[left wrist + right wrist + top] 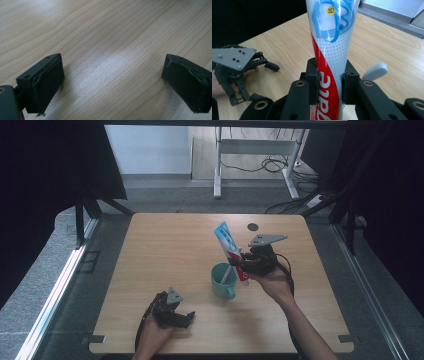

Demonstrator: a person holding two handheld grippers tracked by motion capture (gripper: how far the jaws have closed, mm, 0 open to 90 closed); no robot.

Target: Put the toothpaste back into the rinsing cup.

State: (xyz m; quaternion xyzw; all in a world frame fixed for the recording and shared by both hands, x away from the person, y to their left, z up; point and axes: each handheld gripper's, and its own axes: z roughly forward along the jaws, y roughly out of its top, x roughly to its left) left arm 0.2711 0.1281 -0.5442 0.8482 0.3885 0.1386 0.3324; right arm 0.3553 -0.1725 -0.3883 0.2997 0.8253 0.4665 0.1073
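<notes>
Toothpaste tube (229, 245) sits clamped in the right gripper (243, 265), just right of and above the teal mug (223, 280), near table (165, 250) centre. In the high view its long axis runs tilted: flat crimped blue end points up and away toward the table's far side, leaning left, red lower end points down toward the person, beside the mug rim. Right gripper view: tube (332, 50) stands nearly upright between the two jaws, pads pressing both sides of the red-and-white printed section, blue-and-white end at top; cap end hidden below the jaws. White stick-like thing (227, 272) leans in the mug, its pale end showing beside the right jaw in the right gripper view (375, 71); can't tell what it is. Left gripper (180, 317) rests low on the table near the front edge, well apart from mug and tube, jaws spread wide with bare wood between them (112, 82).
</notes>
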